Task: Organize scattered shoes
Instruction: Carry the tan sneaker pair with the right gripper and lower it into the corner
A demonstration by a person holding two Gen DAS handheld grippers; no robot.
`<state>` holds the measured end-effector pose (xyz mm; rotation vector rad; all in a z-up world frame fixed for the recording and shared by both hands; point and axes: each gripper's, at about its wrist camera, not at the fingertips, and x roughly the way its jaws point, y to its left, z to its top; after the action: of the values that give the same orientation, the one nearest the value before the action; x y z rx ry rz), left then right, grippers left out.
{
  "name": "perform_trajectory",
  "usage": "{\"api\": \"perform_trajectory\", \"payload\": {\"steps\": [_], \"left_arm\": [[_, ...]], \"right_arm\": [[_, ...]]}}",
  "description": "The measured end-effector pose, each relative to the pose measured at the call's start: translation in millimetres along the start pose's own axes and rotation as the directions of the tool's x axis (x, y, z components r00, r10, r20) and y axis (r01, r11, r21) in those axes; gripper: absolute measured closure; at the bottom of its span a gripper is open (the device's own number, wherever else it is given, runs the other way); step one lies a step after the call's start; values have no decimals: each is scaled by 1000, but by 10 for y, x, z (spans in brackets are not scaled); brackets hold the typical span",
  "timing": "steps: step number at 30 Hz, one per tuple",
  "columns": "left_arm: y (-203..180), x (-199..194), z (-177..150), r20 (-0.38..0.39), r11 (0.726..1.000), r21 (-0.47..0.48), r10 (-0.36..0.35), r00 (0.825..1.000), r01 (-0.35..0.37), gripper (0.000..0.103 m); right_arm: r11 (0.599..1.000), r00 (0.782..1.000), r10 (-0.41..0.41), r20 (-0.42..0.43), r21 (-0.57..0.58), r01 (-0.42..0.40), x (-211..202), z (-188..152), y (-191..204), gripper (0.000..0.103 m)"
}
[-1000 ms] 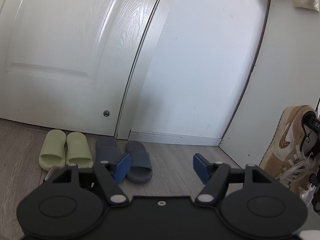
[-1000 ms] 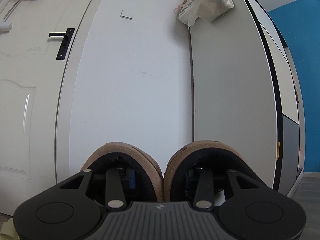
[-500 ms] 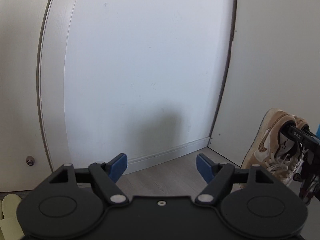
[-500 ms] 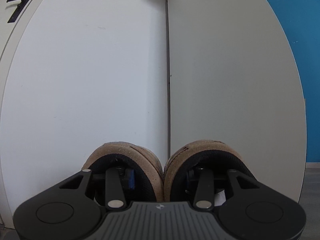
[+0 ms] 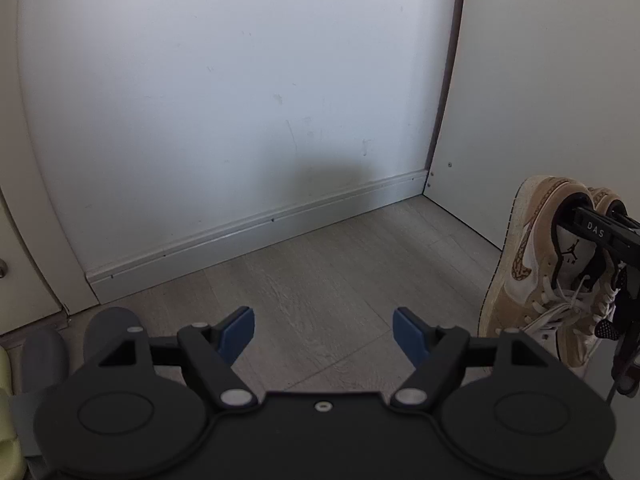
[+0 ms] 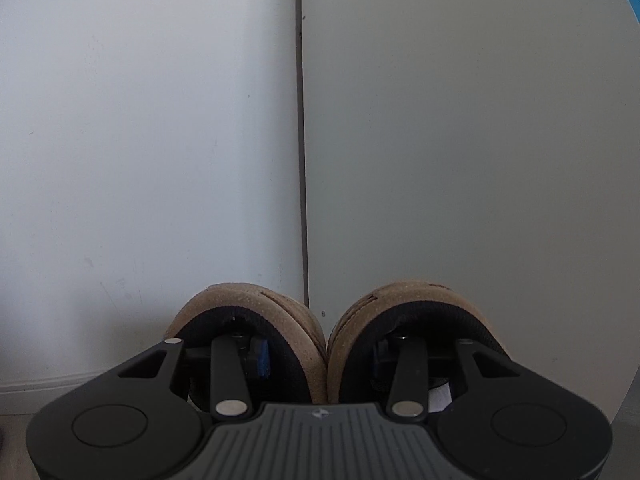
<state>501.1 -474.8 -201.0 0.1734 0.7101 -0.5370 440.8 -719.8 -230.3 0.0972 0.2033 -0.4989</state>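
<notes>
Looking through the left wrist view first, I see my left gripper [image 5: 324, 330] with its blue pads [image 5: 238, 328] spread wide and nothing between them, hovering over the bare grey wood-look floor [image 5: 320, 264] in the corner where the white wall [image 5: 224, 92] and its skirting board [image 5: 248, 228] meet a white cabinet panel [image 5: 552, 80]. At the right edge the pair of tan suede sneakers [image 5: 532, 264] hangs off the floor, heels up and toes down, carried on my right gripper [image 5: 600, 234]; the toes of grey slides [image 5: 108, 322] show at lower left. I judge this corner to be the drop spot, so I keep the left gripper clear of it. Through the right wrist view, the right gripper [image 6: 320, 356] has one finger inside each sneaker collar [image 6: 248, 308], pinching the two inner walls together at a medium width. To set them down well, I lower toes first, level the soles, keep the heels toward me and parallel to the wall, then release only once both rest flat beside the slides.
</notes>
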Motion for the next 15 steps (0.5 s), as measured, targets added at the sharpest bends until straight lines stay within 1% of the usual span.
{"api": "perform_trajectory", "payload": {"steps": [2,5,8,12,15], "left_arm": [[-151,242,33,-16,1000,-13,10,1000,-10,26],[-368,494,74,-34,999,-34,9,999,-11,26],[-592,773,164,-55,998,-57,11,998,-14,26],[-767,1025,260,-80,996,-93,9,997,-16,26],[-875,1158,305,-95,995,-102,12,995,-22,26]], "right_arm": [[999,999,36,-37,-25,-37,136,-65,-65,59],[996,994,79,-71,-42,-82,314,-142,-134,59],[991,988,129,-86,-24,-132,521,-184,-200,59],[978,972,207,-111,-9,-210,868,-221,-261,59],[966,957,254,-139,-17,-259,1228,-173,-230,59]]}}
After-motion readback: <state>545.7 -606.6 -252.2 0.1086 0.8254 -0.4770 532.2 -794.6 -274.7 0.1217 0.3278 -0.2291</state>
